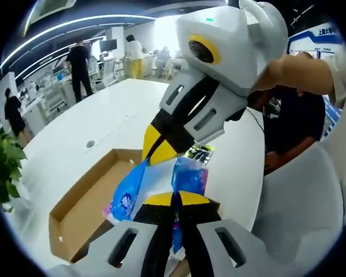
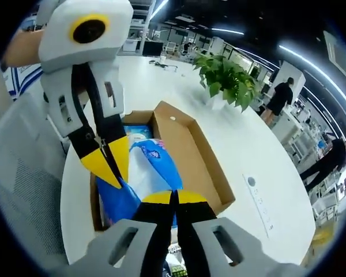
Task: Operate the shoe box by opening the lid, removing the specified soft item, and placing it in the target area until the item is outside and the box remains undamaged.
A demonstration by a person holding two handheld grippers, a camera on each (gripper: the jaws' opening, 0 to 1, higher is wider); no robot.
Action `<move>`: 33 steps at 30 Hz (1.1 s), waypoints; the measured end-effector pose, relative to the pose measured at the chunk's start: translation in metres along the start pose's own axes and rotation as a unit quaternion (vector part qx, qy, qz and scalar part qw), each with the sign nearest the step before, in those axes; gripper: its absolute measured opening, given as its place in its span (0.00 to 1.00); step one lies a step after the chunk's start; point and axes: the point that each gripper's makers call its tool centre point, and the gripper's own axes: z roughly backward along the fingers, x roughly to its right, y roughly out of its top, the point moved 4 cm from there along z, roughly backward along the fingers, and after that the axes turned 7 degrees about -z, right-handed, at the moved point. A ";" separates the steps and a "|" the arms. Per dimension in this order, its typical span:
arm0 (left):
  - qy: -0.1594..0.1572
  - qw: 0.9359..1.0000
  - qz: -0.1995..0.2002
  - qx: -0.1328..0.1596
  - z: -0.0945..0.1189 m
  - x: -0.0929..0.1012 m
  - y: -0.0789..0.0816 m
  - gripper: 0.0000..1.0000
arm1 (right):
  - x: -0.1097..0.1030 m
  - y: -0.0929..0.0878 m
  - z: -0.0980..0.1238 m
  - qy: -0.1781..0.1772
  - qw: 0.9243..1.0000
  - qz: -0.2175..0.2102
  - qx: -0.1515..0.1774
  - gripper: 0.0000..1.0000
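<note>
Cardboard shoe box [image 2: 199,158] open | blue soft pack [image 2: 155,164] pinched by both claws [image 1: 174,199] [image 2: 174,199]

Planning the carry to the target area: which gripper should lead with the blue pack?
Toss-up, slight lean left: left gripper and right gripper both pinch the blue pack above the box.

Open shoe box with a blue-and-white soft pack stretched above it.

The brown cardboard shoe box [image 2: 203,156] lies open on a white table, its bare floor showing toward 1 o'clock in the right gripper view and toward 8 o'clock in the left gripper view. The soft pack [image 2: 153,167], glossy blue plastic with a white middle and small printed marks, hangs crumpled over the box's near end, its blue corners pinched up at either side.
</note>
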 end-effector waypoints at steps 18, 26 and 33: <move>-0.057 0.997 -0.045 0.015 -0.050 0.038 0.053 0.00 | 0.026 -0.055 0.052 -0.029 0.999 -0.038 -0.017 0.00; -0.076 0.995 -0.062 0.013 -0.072 0.051 0.072 0.00 | 0.039 -0.082 0.073 -0.043 0.997 -0.055 -0.024 0.00; -0.090 0.994 -0.066 0.014 -0.094 0.061 0.084 0.00 | 0.047 -0.102 0.086 -0.049 0.996 -0.068 -0.029 0.00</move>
